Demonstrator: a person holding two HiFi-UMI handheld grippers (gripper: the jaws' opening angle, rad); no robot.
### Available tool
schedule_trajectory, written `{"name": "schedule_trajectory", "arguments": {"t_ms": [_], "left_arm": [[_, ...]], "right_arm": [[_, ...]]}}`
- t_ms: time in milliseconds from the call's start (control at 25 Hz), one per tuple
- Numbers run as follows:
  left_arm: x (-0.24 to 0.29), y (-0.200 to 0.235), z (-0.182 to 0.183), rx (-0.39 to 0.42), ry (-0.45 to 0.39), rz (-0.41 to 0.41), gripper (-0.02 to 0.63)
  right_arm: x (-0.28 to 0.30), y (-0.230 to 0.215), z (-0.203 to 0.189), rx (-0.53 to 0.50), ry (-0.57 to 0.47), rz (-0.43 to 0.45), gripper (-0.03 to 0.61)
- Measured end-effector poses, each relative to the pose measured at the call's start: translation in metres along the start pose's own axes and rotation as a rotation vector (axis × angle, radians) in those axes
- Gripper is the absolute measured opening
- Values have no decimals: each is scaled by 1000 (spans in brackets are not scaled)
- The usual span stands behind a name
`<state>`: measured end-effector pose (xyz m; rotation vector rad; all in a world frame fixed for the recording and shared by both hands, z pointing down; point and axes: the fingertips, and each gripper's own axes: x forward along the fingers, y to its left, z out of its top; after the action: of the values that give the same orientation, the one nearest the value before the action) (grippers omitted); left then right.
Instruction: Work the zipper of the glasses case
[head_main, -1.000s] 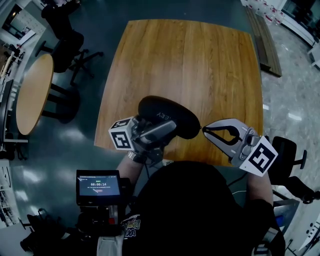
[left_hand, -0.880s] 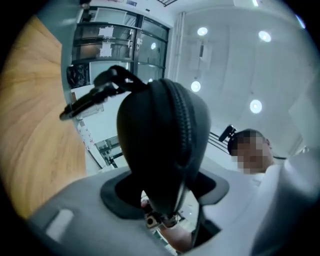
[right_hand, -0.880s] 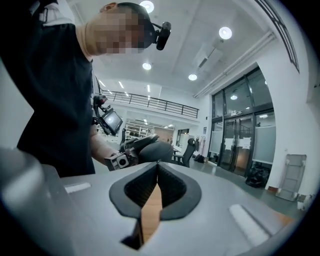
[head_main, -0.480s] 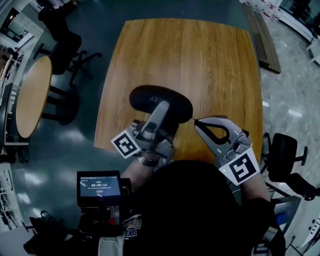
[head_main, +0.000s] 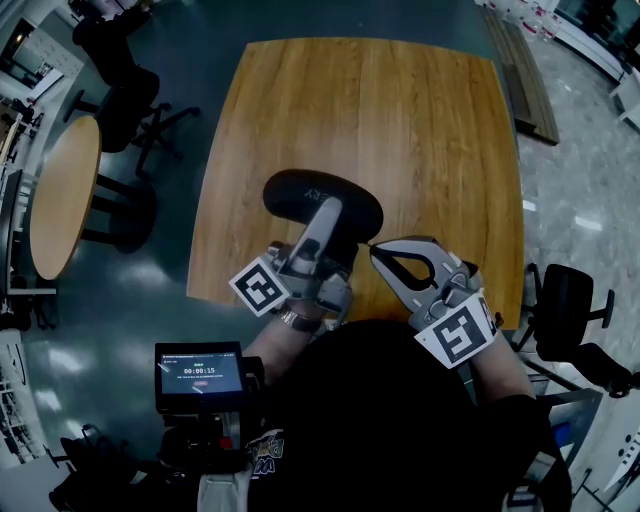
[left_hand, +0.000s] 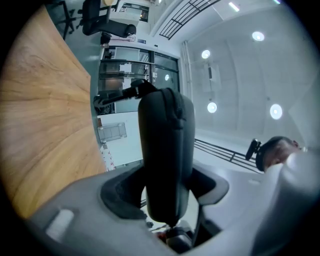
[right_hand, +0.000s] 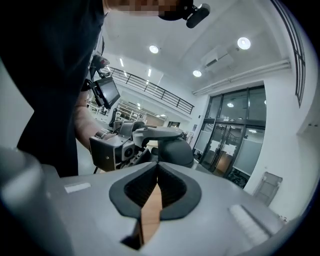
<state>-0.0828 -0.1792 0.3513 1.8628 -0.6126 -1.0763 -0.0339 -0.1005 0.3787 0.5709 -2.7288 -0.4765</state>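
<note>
In the head view the person's left forearm reaches out from the body towards 12 o'clock. The left gripper (head_main: 328, 212) is tipped slightly upward, with its marker cube (head_main: 260, 287) at the wrist end. The right forearm comes in from 5 o'clock, and the right gripper (head_main: 374, 246) points across towards 10 o'clock, its own marker cube (head_main: 455, 330) trailing behind it.

The black glasses case (head_main: 300, 195) carries pale lettering on its upper face, too blurred to read. A small screen (head_main: 198, 372) at 7 o'clock of the frame shows a timer that seems to read 00:00:15.

The left gripper's jaws stand wide apart and clamp the case across its two broad sides. In the left gripper view the case rises upright between the pads and touches both. The case sits over the near part of the wooden table (head_main: 400, 120), at about 6 o'clock on its top.

The right gripper's jaws are pressed together, and their tips meet at the case's 4 o'clock end. Whether the zipper pull is pinched there cannot be made out.
</note>
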Motion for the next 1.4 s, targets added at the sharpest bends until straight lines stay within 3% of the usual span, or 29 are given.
{"name": "schedule_trajectory", "arguments": {"t_ms": [240,320,440,520,640,760,920,1240,1400], "left_arm": [[-1,-3,-6,62,50,-1,258],[0,-5,-7,106,73,0,258],[-2,-1,-10,158,100,15,259],[-2,-1,-17,153,120,19,261],[0,1,-32,148,168,22,259],[0,1,-49,176,240,26,259],[-1,1,-60,215,306,40,259],[-9,17,-74,175,333,103,258],[-16,25,-86,150,425,98,263]], "right_arm": [[-4,4,0,66,-33,16,15],[-10,0,2,168,-75,-9,121],[-11,-15,4,321,-131,-91,206],[-6,-19,6,308,-125,-108,284],[5,-20,3,221,-65,-109,334],[12,-21,2,172,-47,-97,341],[15,-17,-1,182,-37,-59,333],[17,-13,-20,190,18,-88,328],[10,-7,-30,148,49,-59,325]]}}
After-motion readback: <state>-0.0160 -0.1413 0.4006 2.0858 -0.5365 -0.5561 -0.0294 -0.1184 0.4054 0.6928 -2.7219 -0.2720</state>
